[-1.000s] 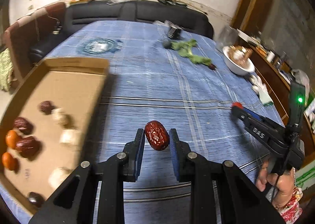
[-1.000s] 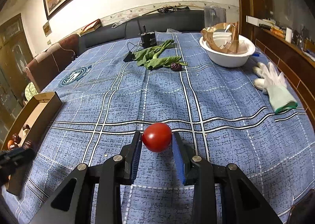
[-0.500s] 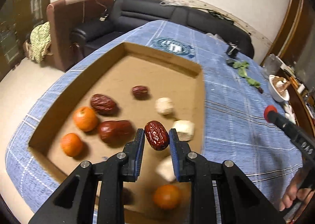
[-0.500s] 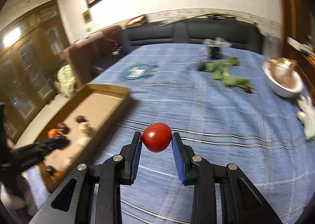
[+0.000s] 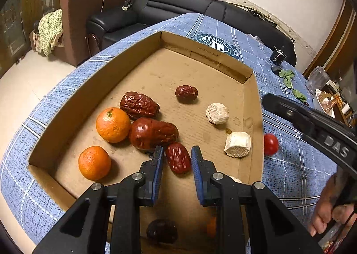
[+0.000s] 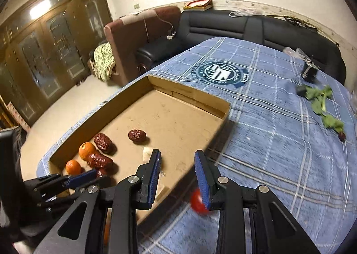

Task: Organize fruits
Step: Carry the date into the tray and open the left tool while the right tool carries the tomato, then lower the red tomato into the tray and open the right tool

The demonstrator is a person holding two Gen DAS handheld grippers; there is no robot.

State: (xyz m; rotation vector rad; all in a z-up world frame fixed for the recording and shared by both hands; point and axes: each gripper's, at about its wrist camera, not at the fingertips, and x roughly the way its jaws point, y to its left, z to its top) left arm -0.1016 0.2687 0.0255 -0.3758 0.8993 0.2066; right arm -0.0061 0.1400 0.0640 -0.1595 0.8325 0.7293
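- While the red date [image 5: 178, 158] is pinched end-up between the blue pads of the left hand-held gripper [image 5: 177, 150], it hangs low over the floor of the cardboard box [image 5: 89, 97], just beside the large glossy date [image 5: 154, 133].
- To finish well, I would lower it onto the bare cardboard between that date and the white chunk [image 5: 237, 144], then part the jaws only a little so it neither rolls nor knocks the oranges [image 5: 113, 124].
- The left jaws are as near together as the date allows, gripping it on both sides.
- The cherry tomato [image 6: 197, 203] is outside the box, close to its near wall, over the blue checked table [image 6: 279, 142]. It is blurred, so I cannot tell whether it lies there or is in the air.
- The right hand-held gripper [image 6: 177, 153] has its jaws partly apart with nothing between the pads. The tomato shows low, beside the right finger.
- It probably needs picking up again before it goes in.
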